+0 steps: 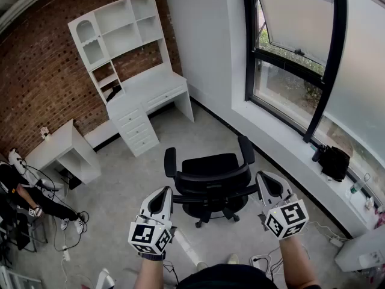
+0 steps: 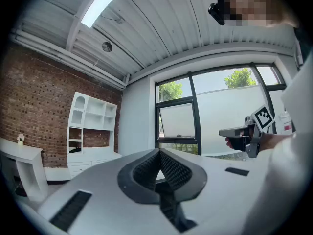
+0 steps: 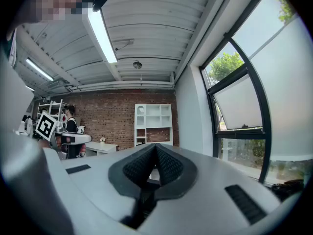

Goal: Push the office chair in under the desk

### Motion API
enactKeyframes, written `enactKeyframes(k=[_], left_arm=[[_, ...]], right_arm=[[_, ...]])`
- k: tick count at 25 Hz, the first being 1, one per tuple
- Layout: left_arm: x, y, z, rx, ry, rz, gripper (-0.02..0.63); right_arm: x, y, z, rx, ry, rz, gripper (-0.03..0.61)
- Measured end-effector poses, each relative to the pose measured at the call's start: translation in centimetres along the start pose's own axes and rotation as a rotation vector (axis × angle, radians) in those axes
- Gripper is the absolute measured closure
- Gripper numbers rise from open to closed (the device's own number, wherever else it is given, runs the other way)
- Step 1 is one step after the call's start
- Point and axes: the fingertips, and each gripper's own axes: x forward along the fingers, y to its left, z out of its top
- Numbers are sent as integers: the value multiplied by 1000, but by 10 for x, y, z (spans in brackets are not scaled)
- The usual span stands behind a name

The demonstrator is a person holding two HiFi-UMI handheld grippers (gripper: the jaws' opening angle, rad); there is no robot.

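A: Where was the office chair (image 1: 212,179)?

B: Out on the open floor (image 1: 129,179), about midway between the brick wall (image 1: 36,71) and the person holding the grippers. Its backrest was turned toward that person and its seat and armrests faced away, toward the far walls.

A: And the desk (image 1: 150,92)?

B: It stood in the far corner of the floor, its back along the brick wall and one end near the window (image 1: 289,53) wall. The chair was well apart from it, not under it.

A: How did the grippers sit relative to the chair?

B: The left gripper (image 1: 163,192) was at the left end of the backrest and the right gripper (image 1: 264,178) at the right end, so the chair lay between them and just ahead. From the head view I could not tell whether either one touched the backrest.

A: Were the jaws wide?

B: No. Each gripper's own view showed its ribbed pads pressed together with nothing caught in them. Both looked out level over the room, and the chair did not appear in either gripper view.
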Motion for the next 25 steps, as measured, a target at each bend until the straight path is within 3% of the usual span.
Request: enactKeyframes(k=[12, 25], left_arm=[[-1, -2, -1, -7, 1, -6, 607], [-4, 26, -36, 18, 65, 16, 607]], right_arm=[[-1, 3, 1, -7, -2, 7, 575], [-4, -7, -16, -13, 8, 41, 574]])
